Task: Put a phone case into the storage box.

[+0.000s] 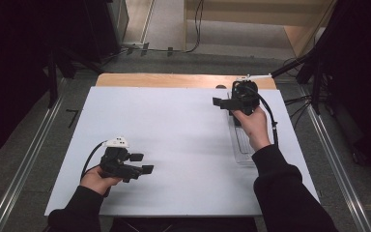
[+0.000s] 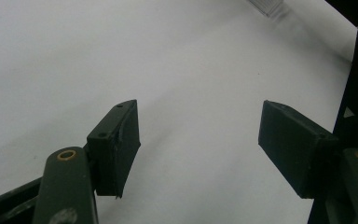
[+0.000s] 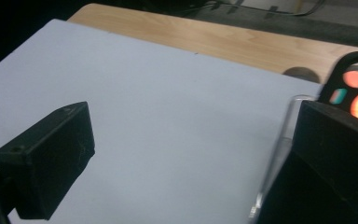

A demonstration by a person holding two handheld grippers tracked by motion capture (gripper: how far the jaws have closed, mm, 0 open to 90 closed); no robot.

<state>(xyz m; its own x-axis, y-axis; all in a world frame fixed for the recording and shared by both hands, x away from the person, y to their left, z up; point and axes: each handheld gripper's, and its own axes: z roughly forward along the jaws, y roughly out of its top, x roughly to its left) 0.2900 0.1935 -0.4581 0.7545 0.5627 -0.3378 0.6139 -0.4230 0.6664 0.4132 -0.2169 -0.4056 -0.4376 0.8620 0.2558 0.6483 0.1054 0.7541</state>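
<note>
Tabletop (image 1: 174, 125): white sheet over wood, mid-frame.
Left tool (image 1: 141, 163): lower left, spread, nothing between.
Right tool (image 1: 221, 102): upper right, spread, empty, above clear tray (image 1: 244, 145).

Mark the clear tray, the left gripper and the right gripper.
clear tray (image 1: 242, 145), high view, bare near part.
left gripper (image 2: 199, 135), left gripper view, midway between fingertips.
right gripper (image 1: 217, 102), high view, between its fingertips.
</note>
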